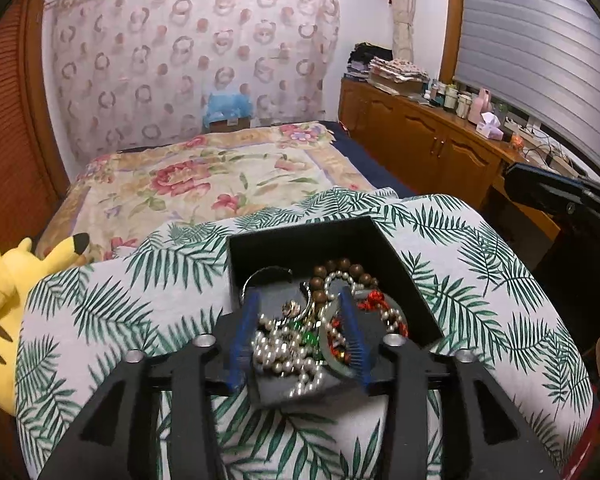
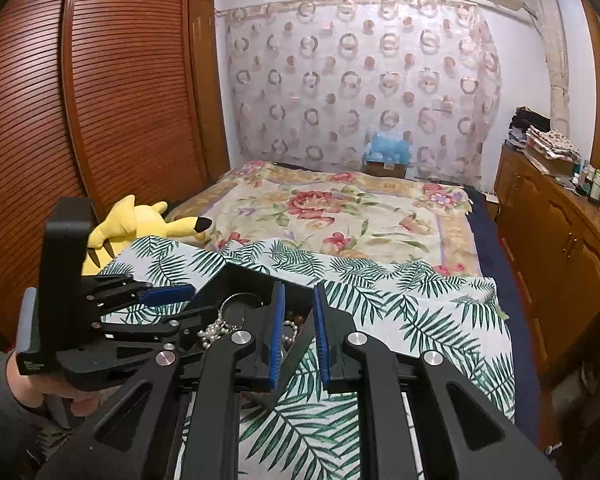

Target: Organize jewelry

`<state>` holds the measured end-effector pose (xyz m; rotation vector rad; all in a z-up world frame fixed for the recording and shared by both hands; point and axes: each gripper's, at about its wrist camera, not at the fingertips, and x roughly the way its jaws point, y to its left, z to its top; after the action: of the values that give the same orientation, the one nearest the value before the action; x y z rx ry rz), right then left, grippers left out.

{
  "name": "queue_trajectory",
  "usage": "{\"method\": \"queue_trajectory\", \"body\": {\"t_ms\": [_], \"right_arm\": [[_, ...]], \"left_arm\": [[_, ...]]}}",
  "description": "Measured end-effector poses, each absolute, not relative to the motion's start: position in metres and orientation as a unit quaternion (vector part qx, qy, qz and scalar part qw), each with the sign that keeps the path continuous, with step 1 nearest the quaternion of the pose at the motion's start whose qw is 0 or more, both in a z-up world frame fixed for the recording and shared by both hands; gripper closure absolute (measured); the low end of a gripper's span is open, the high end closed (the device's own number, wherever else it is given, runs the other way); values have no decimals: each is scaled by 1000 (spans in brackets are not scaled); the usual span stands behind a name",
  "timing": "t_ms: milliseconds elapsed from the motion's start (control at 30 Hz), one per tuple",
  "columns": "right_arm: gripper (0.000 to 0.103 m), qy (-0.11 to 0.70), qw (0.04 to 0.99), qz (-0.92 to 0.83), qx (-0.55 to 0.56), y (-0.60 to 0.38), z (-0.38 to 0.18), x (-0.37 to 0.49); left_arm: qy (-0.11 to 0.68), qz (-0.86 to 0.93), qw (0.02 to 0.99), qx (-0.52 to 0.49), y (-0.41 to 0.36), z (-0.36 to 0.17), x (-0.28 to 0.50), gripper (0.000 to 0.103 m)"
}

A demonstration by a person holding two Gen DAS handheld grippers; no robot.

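Note:
A black open box [image 1: 396, 268] sits on a palm-leaf cloth [image 1: 480, 280]. It holds tangled jewelry: pearl strands [image 1: 284, 354], brown wooden beads [image 1: 340, 268], a red cord piece [image 1: 374, 300] and a silver ring [image 1: 268, 276]. My left gripper [image 1: 300, 300] is open with its blue pads on either side of the jewelry pile at the box's near corner. It also shows in the right wrist view [image 2: 172, 300]. My right gripper [image 2: 300, 292] is open, straddling the box's right wall [image 2: 300, 344], empty.
The cloth lies over a bed with a floral blanket [image 2: 340, 208]. A yellow plush toy [image 2: 140, 220] lies at the left. A wooden cabinet [image 1: 420, 136] with bottles runs along the right wall. A wooden wardrobe [image 2: 100, 100] stands at the left.

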<state>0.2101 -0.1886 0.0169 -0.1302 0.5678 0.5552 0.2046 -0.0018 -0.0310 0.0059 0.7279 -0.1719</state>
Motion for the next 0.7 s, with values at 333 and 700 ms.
{"method": "queue_trajectory", "body": {"t_ms": [333,700], "right_arm": [[45,259,933,245,-53,-194,10,177],[4,215,951,219,-28,-215,12,127]], "left_arm": [[321,-68,945,5,5,-12,155,11],[293,-23,956,-15,24,6,105,8]]}}
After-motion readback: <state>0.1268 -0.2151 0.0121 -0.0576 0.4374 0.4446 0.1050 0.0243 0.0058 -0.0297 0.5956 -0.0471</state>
